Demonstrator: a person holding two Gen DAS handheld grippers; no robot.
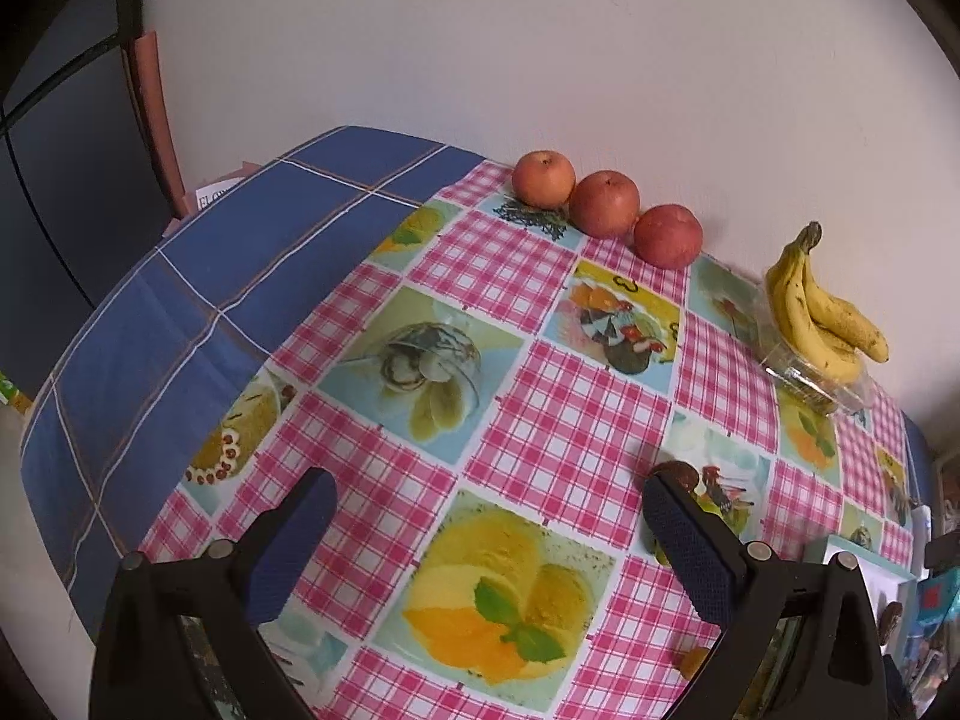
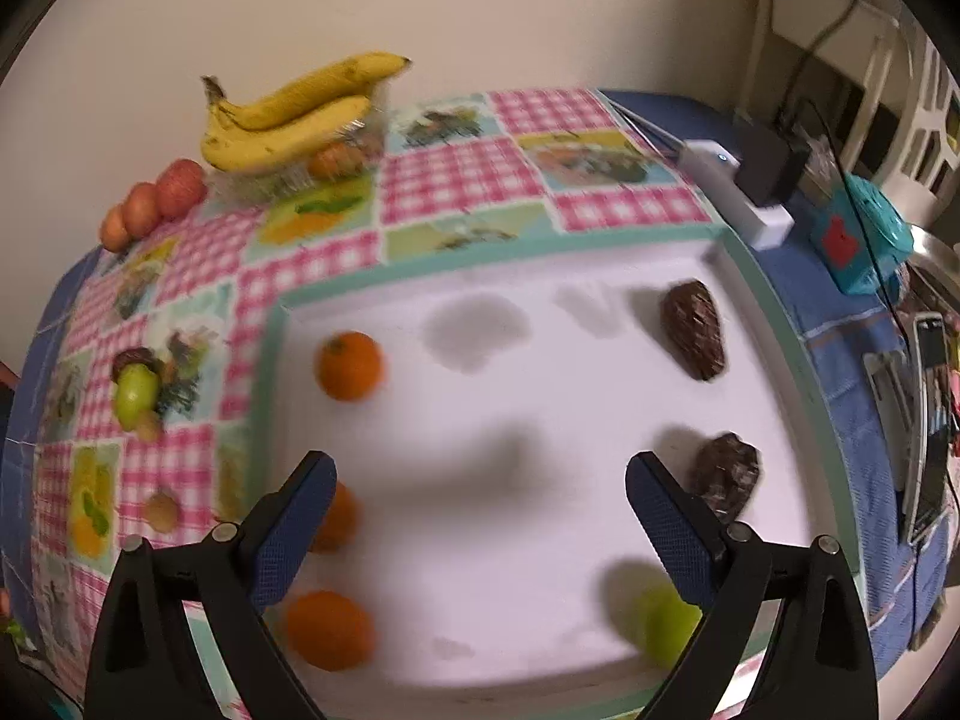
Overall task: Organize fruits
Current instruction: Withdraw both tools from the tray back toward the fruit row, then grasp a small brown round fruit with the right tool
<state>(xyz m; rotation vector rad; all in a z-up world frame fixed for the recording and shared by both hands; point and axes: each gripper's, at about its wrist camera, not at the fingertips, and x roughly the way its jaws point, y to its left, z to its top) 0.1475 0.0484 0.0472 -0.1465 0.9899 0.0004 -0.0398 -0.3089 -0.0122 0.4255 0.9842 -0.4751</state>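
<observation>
In the right wrist view a white tray [image 2: 540, 396] with a teal rim holds three oranges [image 2: 349, 365], two brown scaly fruits [image 2: 695, 329] and a green fruit [image 2: 669, 624]. My right gripper [image 2: 480, 498] hangs open and empty above the tray. On the cloth left of the tray lie a green fruit [image 2: 137, 395] and small brown fruits [image 2: 161, 511]. Three apples [image 1: 606, 204] and a banana bunch [image 1: 822, 312] sit by the wall. My left gripper [image 1: 489, 516] is open and empty above the tablecloth; a brown fruit [image 1: 678, 473] peeks behind its right finger.
The bananas rest on a clear plastic box [image 2: 300, 177] holding an orange. A white and black device [image 2: 756, 180], a teal box [image 2: 858, 240] and a phone [image 2: 930, 420] lie right of the tray. The wall [image 1: 540, 48] runs behind the table.
</observation>
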